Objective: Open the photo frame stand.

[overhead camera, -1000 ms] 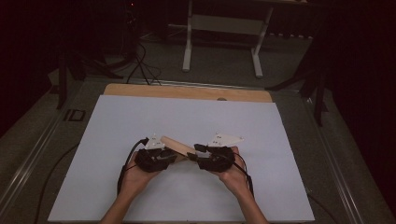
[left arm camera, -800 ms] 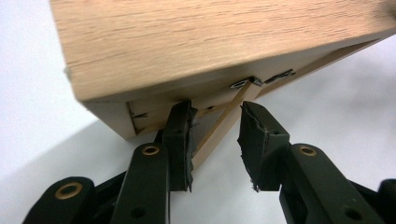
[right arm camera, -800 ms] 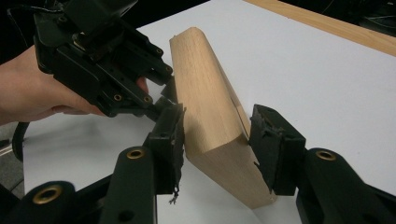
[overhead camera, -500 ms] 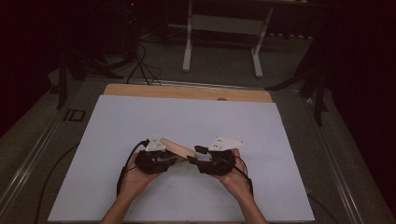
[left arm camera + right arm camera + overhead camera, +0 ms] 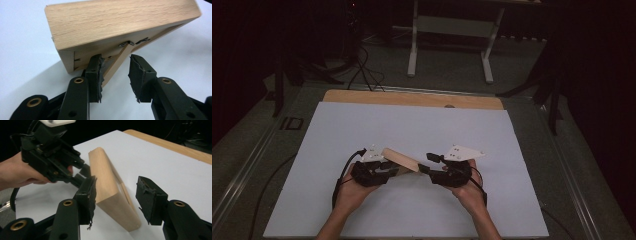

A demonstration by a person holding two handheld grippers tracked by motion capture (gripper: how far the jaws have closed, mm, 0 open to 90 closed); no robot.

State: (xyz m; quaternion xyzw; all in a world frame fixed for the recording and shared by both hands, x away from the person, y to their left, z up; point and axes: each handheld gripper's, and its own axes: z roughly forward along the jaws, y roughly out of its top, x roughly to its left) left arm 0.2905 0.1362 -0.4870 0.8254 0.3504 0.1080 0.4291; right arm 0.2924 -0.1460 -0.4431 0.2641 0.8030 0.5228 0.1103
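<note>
A light wooden picture frame (image 5: 401, 161) leans tilted on the white sheet between my two grippers, propped on its back strut (image 5: 120, 60). My left gripper (image 5: 398, 170) is open at the frame's (image 5: 120, 22) back. The strut runs between its jaws against the left pad (image 5: 96, 72), and the other pad stands apart. My right gripper (image 5: 116, 192) is open, its jaws having just been opening. The frame's near end (image 5: 110, 187) sits between them and the right pad (image 5: 147, 195) is clear of it. The left gripper (image 5: 82, 173) shows behind the frame.
A white sheet (image 5: 412, 125) covers the table, with a bare wooden strip (image 5: 412, 98) along the far edge. Cables (image 5: 337, 187) trail from both grippers. A white stand (image 5: 447, 30) and dark floor lie beyond the table.
The right gripper's jaws stand slightly wider around the frame's end. Both hands and the frame have stayed in place.
</note>
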